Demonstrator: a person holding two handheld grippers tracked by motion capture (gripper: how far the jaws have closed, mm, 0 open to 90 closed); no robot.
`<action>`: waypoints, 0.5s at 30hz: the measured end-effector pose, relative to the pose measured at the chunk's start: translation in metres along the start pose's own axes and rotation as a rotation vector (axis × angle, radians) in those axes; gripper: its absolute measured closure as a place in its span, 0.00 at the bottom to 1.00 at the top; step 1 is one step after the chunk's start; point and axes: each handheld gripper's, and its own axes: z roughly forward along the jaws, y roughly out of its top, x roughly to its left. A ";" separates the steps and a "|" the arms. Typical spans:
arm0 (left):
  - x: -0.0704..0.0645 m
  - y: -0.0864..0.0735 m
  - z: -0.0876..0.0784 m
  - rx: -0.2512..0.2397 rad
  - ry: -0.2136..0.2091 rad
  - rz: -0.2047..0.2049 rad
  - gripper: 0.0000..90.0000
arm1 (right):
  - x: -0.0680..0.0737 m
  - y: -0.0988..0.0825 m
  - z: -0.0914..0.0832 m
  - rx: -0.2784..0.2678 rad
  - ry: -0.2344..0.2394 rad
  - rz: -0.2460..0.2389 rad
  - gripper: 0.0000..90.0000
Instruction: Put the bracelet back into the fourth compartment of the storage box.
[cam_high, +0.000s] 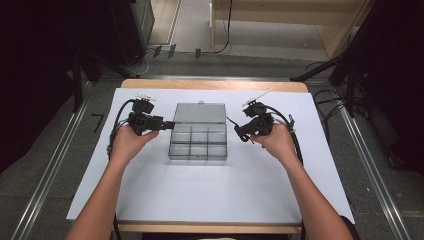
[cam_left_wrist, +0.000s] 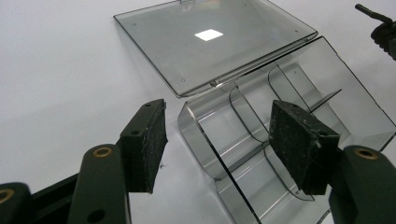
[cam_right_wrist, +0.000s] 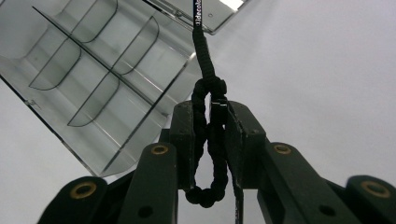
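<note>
A clear plastic compartment box (cam_high: 198, 144) lies mid-table with its lid (cam_high: 200, 113) folded flat behind it. Its several compartments look empty. My left gripper (cam_high: 170, 124) is at the box's left side. In the left gripper view the jaws (cam_left_wrist: 219, 140) stand open astride the box's end wall (cam_left_wrist: 205, 149), and the pads (cam_left_wrist: 147, 140) are clear of it. My right gripper (cam_high: 241, 134) hovers just right of the box. It is shut on a looped black braided cord (cam_right_wrist: 210, 121), which runs up to a thin black stick with white print (cam_right_wrist: 197, 14).
A white sheet (cam_high: 210, 190) covers the wooden table, with bare sheet in front of the box and on both sides. Each gripper's cable (cam_high: 117, 120) trails back over the hand. Dark stands and floor cables surround the table.
</note>
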 end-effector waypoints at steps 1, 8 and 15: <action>0.000 -0.001 -0.001 0.000 0.000 0.002 0.42 | 0.000 0.000 0.000 -0.004 0.001 -0.005 0.84; 0.000 -0.002 -0.003 0.001 0.001 0.002 0.42 | 0.007 0.004 0.000 -0.013 0.018 -0.006 0.84; 0.000 -0.002 -0.003 -0.004 0.000 -0.002 0.42 | 0.013 0.007 -0.001 -0.019 0.029 -0.020 0.84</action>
